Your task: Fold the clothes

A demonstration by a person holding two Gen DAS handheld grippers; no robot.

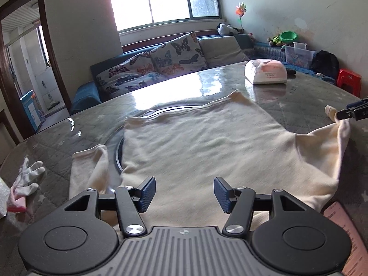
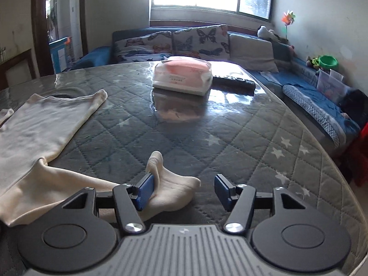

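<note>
The cream long-sleeved top (image 1: 202, 142) lies spread and unfolded on the quilted table (image 2: 207, 124), near the tissue pack (image 2: 182, 74), beneath the open, empty left gripper (image 1: 184, 194) and right gripper (image 2: 184, 192).

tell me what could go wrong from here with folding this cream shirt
The right gripper is open with the sleeve cuff draped only against one finger, so closing now may miss it. The tissue pack sits beyond the shirt and a swung sleeve might brush it. The glossy table could let the shirt slide.
</note>
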